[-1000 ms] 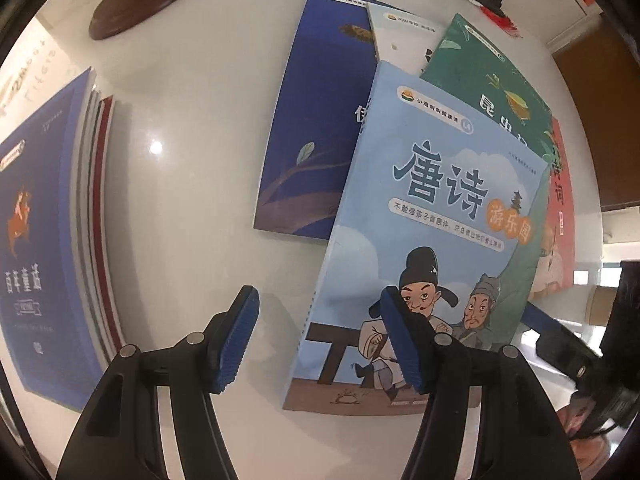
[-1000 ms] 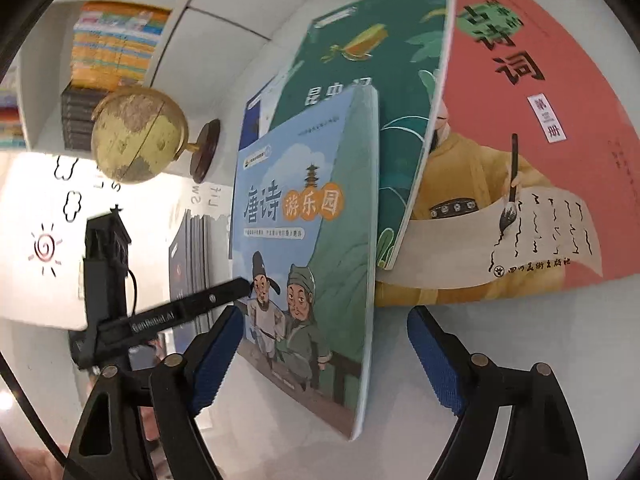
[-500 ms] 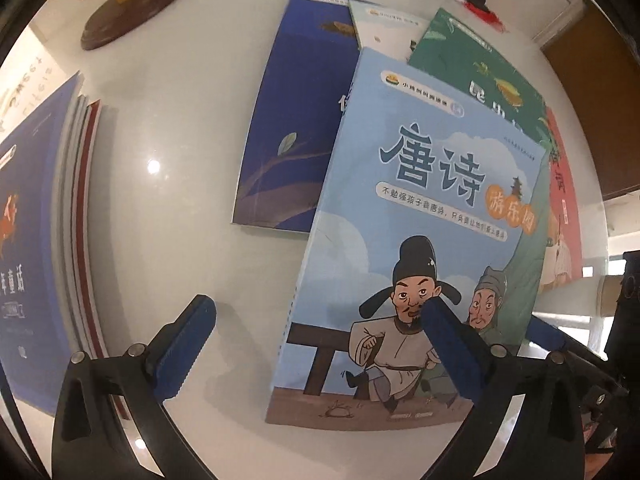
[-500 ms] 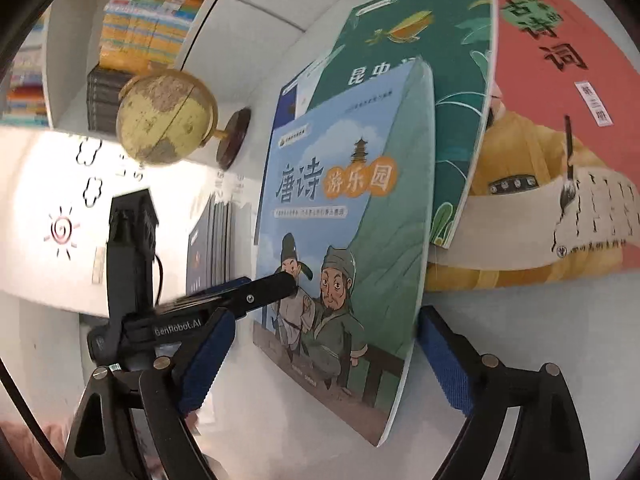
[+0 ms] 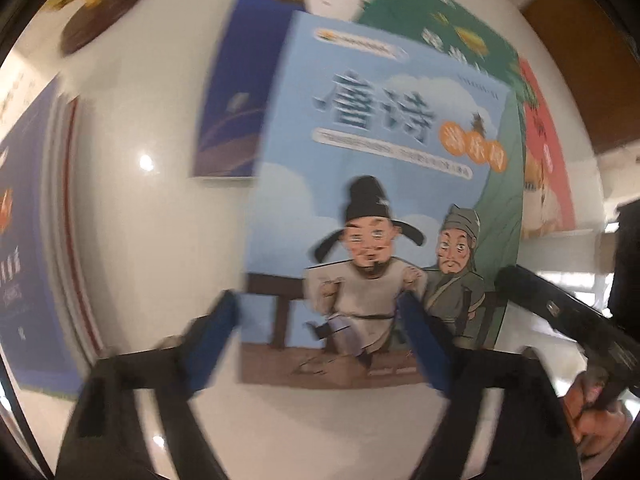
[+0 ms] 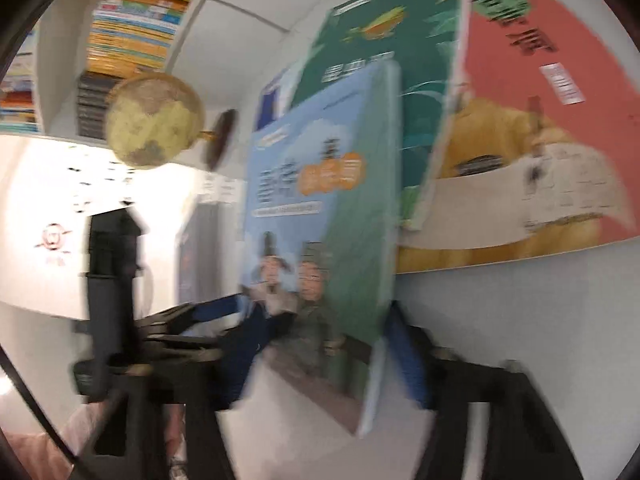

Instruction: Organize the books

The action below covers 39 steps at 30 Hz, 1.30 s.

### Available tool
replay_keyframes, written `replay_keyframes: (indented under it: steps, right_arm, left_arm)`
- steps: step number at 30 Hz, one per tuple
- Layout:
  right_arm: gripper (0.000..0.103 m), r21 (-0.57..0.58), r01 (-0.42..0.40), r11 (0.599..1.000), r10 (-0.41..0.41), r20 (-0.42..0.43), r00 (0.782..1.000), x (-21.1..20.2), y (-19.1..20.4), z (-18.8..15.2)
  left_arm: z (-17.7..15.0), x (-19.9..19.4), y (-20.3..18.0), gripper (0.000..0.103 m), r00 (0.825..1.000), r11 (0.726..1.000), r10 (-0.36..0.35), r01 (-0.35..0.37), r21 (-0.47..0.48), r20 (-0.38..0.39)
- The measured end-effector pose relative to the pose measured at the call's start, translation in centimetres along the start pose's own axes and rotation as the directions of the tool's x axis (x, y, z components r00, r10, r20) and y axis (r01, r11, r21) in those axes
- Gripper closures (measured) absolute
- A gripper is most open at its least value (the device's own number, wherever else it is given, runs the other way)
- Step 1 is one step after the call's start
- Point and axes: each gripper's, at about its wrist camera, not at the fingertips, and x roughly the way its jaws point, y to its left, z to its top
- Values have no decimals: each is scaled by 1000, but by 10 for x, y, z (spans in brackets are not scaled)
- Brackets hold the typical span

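A light blue book (image 5: 380, 184) with two cartoon men on its cover lies on top of a fan of books on the white table (image 5: 152, 240). My left gripper (image 5: 320, 344) is open, its fingers astride the book's near left corner. My right gripper (image 6: 320, 360) is open around the book's (image 6: 320, 216) right edge, which is lifted off the table. Under it lie a dark blue book (image 5: 236, 80), a green book (image 6: 384, 56) and a red book (image 6: 540, 120).
A stack of books (image 5: 36, 220) with a dark blue cover lies at the left. A globe (image 6: 156, 120) on a brown base (image 5: 104, 16) stands at the back left. Bookshelves (image 6: 128, 32) stand behind it.
Both grippers have moved in on the light blue book. The right gripper's fingers have narrowed around its lifted right edge. The left gripper's fingers are closer together than half a second ago. Both views are blurred.
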Motion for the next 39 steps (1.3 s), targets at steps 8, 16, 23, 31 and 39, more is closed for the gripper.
replay_keyframes:
  steps: [8, 16, 23, 31, 39]
  right_arm:
    - [80, 19, 28, 999, -28, 4, 1000, -8, -9, 2]
    - [78, 80, -23, 997, 21, 18, 1000, -4, -20, 3]
    - [80, 91, -19, 996, 14, 58, 998, -11, -26, 1]
    - [84, 69, 13, 998, -16, 40, 999, -4, -15, 2]
    - [86, -94, 17, 995, -11, 63, 998, -4, 34, 7]
  left_arm:
    - [-27, -47, 16, 70, 974, 981, -194, 190, 50, 117]
    - [-28, -52, 13, 88, 986, 993, -118, 114, 43, 117]
    - [-25, -59, 23, 88, 937, 945, -325, 328, -4, 124]
    - [-18, -57, -1, 90, 979, 987, -152, 145, 63, 137]
    - [-24, -72, -2, 89, 980, 991, -8, -19, 131, 200]
